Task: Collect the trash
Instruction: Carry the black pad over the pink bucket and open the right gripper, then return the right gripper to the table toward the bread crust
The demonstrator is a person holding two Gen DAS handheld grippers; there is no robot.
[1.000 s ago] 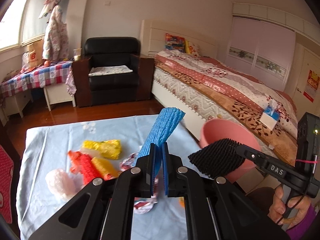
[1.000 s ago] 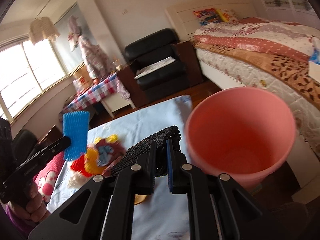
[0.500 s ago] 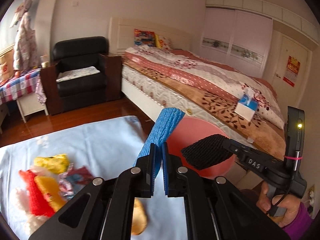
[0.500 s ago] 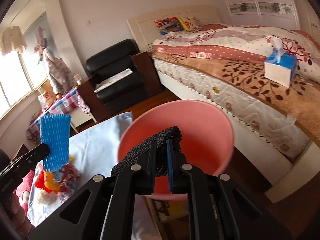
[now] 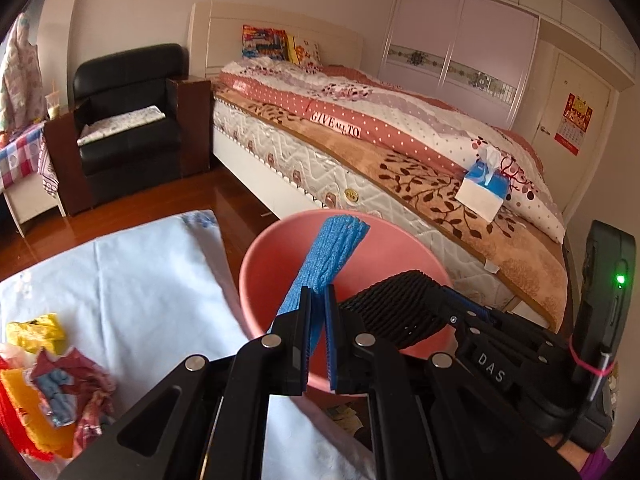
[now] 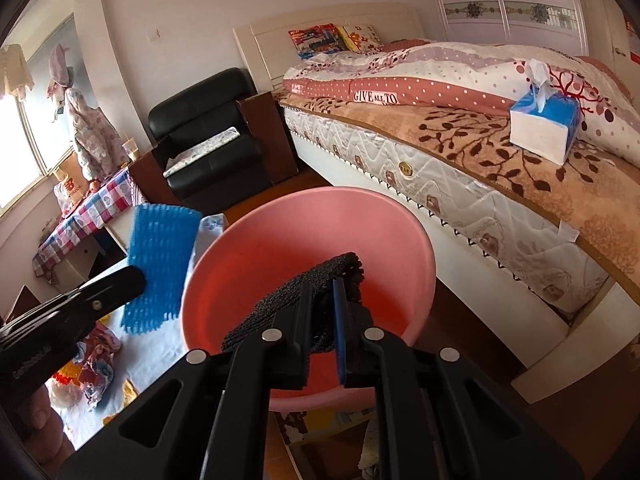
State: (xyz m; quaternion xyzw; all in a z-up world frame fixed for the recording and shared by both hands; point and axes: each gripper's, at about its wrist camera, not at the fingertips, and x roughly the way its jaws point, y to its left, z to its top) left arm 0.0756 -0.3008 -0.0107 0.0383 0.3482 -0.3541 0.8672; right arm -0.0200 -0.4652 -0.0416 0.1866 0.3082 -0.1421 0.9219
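My left gripper (image 5: 316,300) is shut on a blue foam net sleeve (image 5: 332,252) and holds it over the rim of the pink bin (image 5: 256,264). My right gripper (image 6: 322,292) is shut on a black foam net sleeve (image 6: 316,280) and holds it above the open pink bin (image 6: 248,248). In the right wrist view the blue sleeve (image 6: 158,264) hangs just left of the bin. In the left wrist view the black sleeve (image 5: 396,304) is over the bin's right side.
A table with a light blue cloth (image 5: 132,280) holds a pile of yellow, red and patterned trash (image 5: 48,368) at its left. A bed (image 5: 400,152) with a tissue box (image 5: 484,188) stands behind the bin. A black armchair (image 5: 128,120) is further back.
Both grippers have swung right from the table to the pink bin, carrying their sleeves. The bin now lies under both sleeves.
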